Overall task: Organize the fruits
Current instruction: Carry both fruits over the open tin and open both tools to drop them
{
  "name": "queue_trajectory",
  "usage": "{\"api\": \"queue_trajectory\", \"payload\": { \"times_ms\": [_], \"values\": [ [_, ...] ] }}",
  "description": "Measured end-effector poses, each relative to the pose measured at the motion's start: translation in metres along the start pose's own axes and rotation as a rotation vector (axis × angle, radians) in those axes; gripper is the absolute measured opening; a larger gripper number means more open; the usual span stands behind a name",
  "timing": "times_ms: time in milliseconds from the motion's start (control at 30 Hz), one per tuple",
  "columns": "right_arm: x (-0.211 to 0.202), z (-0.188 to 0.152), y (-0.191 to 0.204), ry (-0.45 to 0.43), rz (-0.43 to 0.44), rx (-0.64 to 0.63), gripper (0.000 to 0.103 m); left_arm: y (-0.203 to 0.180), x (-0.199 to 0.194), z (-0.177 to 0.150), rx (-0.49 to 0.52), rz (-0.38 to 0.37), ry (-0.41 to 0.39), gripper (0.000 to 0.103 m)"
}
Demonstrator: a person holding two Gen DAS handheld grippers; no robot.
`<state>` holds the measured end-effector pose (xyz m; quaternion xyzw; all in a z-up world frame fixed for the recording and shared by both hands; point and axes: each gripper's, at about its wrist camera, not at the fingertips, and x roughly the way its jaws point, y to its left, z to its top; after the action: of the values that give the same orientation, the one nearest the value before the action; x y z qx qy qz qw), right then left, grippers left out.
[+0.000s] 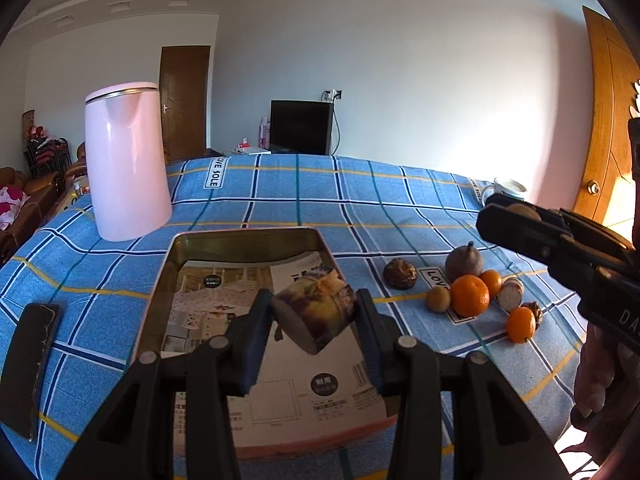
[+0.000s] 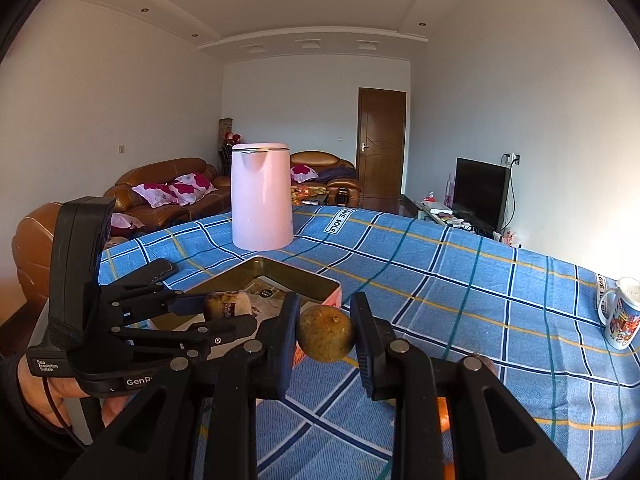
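Note:
My left gripper (image 1: 314, 314) is shut on a brownish cut fruit piece (image 1: 316, 312) and holds it above a metal tin tray (image 1: 248, 236) lined with printed paper. My right gripper (image 2: 326, 338) is shut on a small round brown-green fruit (image 2: 326, 334), held above the cloth just right of the tray (image 2: 316, 280). The right gripper also shows at the right edge of the left wrist view (image 1: 516, 216). The left gripper with its fruit piece shows in the right wrist view (image 2: 226, 306). Loose fruit lies on the cloth: a large orange (image 1: 469, 295), small oranges (image 1: 521, 324), a dark pear-shaped fruit (image 1: 464, 262).
A pink kettle (image 1: 126, 160) stands behind the tray on the blue checked tablecloth (image 1: 320, 200). A black phone (image 1: 32, 360) lies at the left. A mug (image 2: 622, 314) stands at the table's right edge. Sofas, a door and a TV are beyond.

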<state>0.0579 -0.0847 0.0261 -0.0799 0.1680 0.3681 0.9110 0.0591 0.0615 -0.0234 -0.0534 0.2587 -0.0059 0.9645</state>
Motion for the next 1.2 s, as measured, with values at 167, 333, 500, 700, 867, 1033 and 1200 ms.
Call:
{"api": "queue_trajectory", "payload": {
  "times_ms": [167, 333, 500, 700, 867, 1033, 1200],
  "values": [
    [0.032, 0.011, 0.004, 0.028, 0.022, 0.005, 0.028, 0.014, 0.008, 0.005, -0.007, 0.023, 0.008, 0.043],
    [0.063, 0.016, 0.014, 0.07, 0.036, -0.002, 0.028, 0.025, 0.015, 0.009, -0.026, 0.037, 0.023, 0.043],
    [0.086, 0.015, 0.022, 0.108, 0.05, -0.008, 0.028, 0.033, 0.02, 0.011, -0.032, 0.046, 0.037, 0.043],
    [0.109, 0.012, 0.026, 0.152, 0.055, -0.007, 0.028, 0.043, 0.025, 0.013, -0.047, 0.056, 0.05, 0.043],
    [0.12, 0.009, 0.031, 0.176, 0.062, -0.009, 0.028, 0.054, 0.031, 0.014, -0.061, 0.071, 0.06, 0.043],
    [0.129, 0.008, 0.037, 0.197, 0.067, -0.017, 0.028, 0.066, 0.038, 0.015, -0.083, 0.071, 0.083, 0.043],
    [0.14, 0.007, 0.04, 0.225, 0.07, -0.017, 0.028, 0.075, 0.04, 0.016, -0.103, 0.068, 0.1, 0.043]
  ]
}}
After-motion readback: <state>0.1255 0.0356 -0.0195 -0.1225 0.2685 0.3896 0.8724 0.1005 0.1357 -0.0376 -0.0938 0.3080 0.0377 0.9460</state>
